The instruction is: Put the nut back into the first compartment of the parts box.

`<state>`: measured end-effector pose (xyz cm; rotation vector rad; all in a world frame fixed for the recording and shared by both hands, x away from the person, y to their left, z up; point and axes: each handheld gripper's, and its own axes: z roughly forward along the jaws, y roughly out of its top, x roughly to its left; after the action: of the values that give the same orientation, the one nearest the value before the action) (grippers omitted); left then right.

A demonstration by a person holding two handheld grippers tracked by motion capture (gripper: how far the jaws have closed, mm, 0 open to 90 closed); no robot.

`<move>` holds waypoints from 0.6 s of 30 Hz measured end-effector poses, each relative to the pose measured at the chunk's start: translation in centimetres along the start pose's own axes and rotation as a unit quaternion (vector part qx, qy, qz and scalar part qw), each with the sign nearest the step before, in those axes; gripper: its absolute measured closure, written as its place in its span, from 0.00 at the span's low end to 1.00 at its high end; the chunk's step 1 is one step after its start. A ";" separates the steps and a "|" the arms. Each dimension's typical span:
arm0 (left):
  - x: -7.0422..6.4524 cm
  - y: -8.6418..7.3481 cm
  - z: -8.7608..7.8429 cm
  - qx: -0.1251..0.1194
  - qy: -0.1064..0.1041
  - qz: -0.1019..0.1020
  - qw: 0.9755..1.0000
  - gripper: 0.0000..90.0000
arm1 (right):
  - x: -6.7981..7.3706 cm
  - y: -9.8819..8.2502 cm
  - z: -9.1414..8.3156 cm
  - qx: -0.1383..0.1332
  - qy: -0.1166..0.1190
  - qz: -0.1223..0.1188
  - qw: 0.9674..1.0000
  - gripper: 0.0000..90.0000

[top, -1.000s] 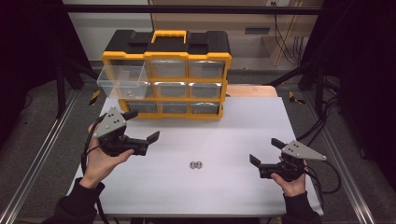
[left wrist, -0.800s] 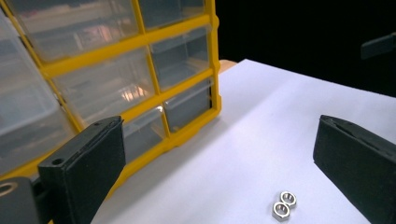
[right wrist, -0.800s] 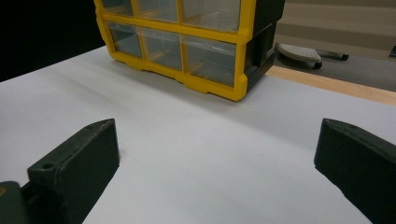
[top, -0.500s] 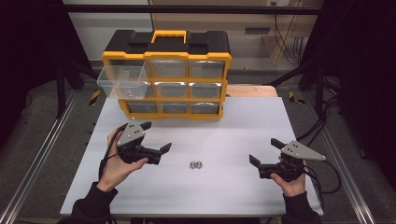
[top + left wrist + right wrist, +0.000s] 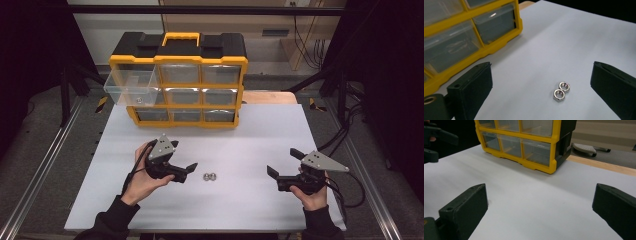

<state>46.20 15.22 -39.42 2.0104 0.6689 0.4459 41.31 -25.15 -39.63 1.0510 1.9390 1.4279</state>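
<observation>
Two small silver hex nuts (image 5: 209, 176) lie touching each other on the white table top, near its front middle. In the left gripper view the nuts (image 5: 561, 91) sit on the table between and just ahead of the wide-apart jaws. My left gripper (image 5: 187, 171) hovers open just left of them, pointing right. My right gripper (image 5: 283, 161) is open and empty at the front right, pointing left, well apart from the nuts. The right gripper view has its jaws (image 5: 540, 192) spread over bare table.
A yellow and black drawer organizer (image 5: 180, 80) stands at the back of the white table (image 5: 260, 130). Its top-left clear drawer (image 5: 129, 86) is pulled out, with a small metal piece inside. Metal rails run along both sides of the table.
My left gripper has moved right and toward the front edge, ending close beside the nuts. The right gripper and the nuts have stayed put.
</observation>
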 end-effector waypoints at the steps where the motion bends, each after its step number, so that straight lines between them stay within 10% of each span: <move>1: 0.0 0.0 0.0 0.000 0.000 0.000 1.000 0.04 | 0.0 0.0 0.0 0.000 0.000 0.000 1.000 0.01; 18: -1.4 -2.0 4.2 0.066 -0.024 -0.010 0.997 0.07 | 0.0 0.0 0.0 0.002 0.001 0.001 1.000 0.01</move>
<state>46.91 12.35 -43.31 2.1303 0.7043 0.3491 41.32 -25.09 -39.68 1.0537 1.9435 1.4283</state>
